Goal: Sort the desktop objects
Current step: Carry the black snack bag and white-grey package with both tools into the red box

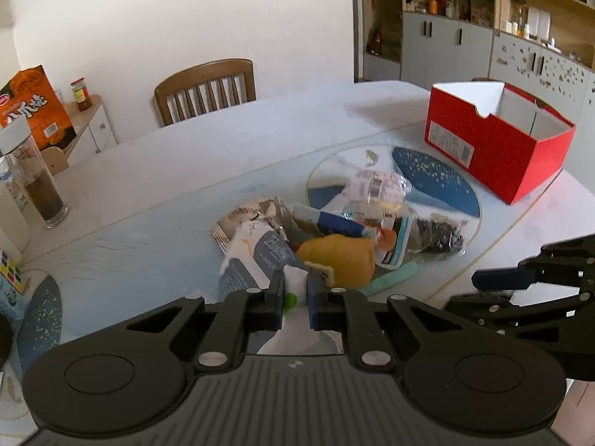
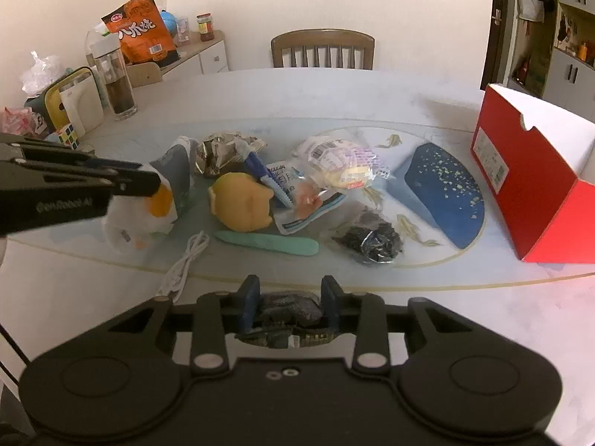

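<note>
Right wrist view: left gripper [image 2: 158,182] is clamped on a soft white plush toy with orange patch [image 2: 148,212], lifted beside the pile on the tabletop [image 2: 372,85]. Light, squashy; pinched fabric judged secure. Right gripper [image 2: 290,306] is closed on a crinkly dark packet [image 2: 288,310].

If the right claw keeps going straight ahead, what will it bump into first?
Probably the mint-green stick lying across its path. The right claw, shut on a dark crinkly packet, points down at the table just before it; depth is hard to judge.
</note>
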The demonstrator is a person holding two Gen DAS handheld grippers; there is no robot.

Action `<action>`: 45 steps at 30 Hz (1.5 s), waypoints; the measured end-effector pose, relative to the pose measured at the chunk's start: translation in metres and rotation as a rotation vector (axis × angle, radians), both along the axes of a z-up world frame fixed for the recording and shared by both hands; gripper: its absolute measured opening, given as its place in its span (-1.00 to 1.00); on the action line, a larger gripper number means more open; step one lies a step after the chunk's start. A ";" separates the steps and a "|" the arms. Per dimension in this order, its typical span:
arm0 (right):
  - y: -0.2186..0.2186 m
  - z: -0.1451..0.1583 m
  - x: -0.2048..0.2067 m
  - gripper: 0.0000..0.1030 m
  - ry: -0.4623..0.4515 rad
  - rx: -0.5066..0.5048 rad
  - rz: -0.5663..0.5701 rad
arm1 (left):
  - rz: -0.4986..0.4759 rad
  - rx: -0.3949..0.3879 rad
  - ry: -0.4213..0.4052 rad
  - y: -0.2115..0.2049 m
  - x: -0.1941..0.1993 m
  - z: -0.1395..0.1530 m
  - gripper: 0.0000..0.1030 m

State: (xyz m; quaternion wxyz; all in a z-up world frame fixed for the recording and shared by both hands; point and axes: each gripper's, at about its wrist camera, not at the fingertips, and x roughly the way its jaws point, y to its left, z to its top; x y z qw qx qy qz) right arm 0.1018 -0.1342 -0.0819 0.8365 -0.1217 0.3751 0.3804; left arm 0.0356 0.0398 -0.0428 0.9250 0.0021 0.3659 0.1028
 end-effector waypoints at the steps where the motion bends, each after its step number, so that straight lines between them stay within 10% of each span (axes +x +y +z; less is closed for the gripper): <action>1: -0.002 0.001 0.000 -0.96 0.001 0.005 0.002 | 0.002 -0.002 -0.006 0.000 -0.001 0.002 -0.79; 5: -0.006 0.004 0.000 -0.91 0.001 0.002 0.014 | 0.017 -0.005 -0.022 -0.001 -0.008 0.009 -0.79; 15: -0.014 -0.003 -0.001 0.31 0.015 -0.022 0.025 | 0.050 -0.009 -0.022 -0.001 -0.011 0.009 -0.79; 23: -0.009 -0.022 0.008 0.22 0.139 -0.060 -0.006 | 0.084 -0.004 -0.010 0.000 -0.013 0.007 -0.79; 31: -0.012 -0.024 0.011 -0.31 0.173 -0.056 -0.027 | 0.080 0.000 -0.020 0.000 -0.014 0.009 -0.79; 45: -0.039 0.015 0.020 -0.36 0.137 -0.002 -0.067 | 0.030 -0.019 -0.081 -0.016 -0.008 0.045 -0.79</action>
